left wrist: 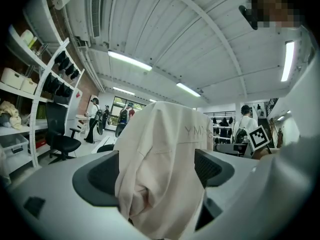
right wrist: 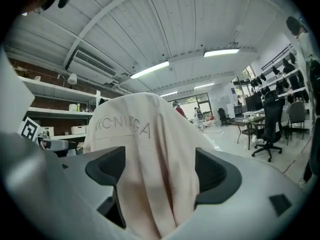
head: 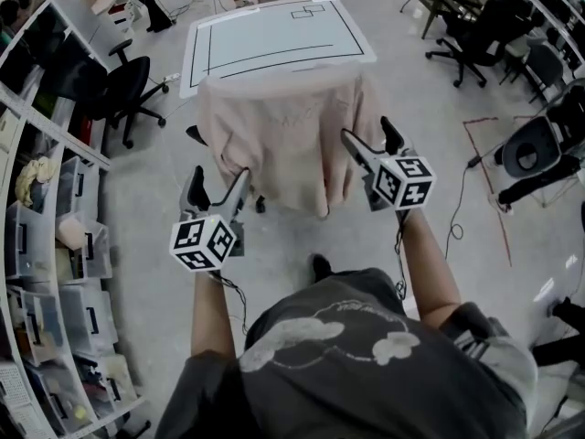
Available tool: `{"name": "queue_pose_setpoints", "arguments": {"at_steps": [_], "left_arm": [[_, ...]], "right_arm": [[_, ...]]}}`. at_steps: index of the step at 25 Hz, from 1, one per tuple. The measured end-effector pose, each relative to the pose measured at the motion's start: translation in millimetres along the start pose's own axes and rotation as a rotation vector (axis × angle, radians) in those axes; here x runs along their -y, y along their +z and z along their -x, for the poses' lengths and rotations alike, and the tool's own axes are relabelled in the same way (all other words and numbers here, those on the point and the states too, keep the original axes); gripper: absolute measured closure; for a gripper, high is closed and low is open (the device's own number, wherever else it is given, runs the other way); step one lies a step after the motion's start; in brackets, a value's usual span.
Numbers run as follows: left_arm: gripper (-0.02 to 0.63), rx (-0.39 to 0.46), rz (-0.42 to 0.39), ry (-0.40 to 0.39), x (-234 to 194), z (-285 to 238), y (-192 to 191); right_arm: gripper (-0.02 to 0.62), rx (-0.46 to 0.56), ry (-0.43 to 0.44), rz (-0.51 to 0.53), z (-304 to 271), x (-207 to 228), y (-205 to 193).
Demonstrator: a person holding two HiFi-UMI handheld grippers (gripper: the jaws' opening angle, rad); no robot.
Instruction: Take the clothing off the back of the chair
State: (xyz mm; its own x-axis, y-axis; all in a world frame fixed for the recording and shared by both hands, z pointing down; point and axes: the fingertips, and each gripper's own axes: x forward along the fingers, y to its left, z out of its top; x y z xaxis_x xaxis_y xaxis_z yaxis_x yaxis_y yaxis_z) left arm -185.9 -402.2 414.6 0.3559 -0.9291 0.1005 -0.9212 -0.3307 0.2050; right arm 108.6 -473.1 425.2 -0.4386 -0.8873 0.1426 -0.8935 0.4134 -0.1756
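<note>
2 grippers, jaws fully apart, nothing pinched. Sweatshirt (head: 283, 135) hangs over the chair back and hides it. Left gripper (head: 219, 183) and right gripper (head: 368, 135) each line up on 1 side. Push in, pinch thick folds, lift both evenly so it doesn't snag.

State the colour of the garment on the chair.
The garment is pale pinkish beige, clearest in the head view.
</note>
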Motion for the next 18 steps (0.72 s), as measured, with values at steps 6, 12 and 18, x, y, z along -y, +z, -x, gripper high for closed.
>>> {"name": "queue_pose_setpoints", "arguments": {"at_steps": [6, 12, 18], "left_arm": [[0.149, 0.002, -0.019, 0.009, -1.0, -19.2, 5.7], [0.149, 0.015, -0.012, 0.035, -4.5, -27.8, 8.7], [0.149, 0.006, -0.028, 0.048, -6.3, -37.8, 8.3]], "right_arm": [[0.192, -0.004, 0.028, 0.032, -31.6, 3.2, 10.5], [0.195, -0.003, 0.066, 0.055, -50.1, 4.2, 17.4], [0.404, -0.021, 0.112, 0.095, -60.6, -0.4, 19.9]]}}
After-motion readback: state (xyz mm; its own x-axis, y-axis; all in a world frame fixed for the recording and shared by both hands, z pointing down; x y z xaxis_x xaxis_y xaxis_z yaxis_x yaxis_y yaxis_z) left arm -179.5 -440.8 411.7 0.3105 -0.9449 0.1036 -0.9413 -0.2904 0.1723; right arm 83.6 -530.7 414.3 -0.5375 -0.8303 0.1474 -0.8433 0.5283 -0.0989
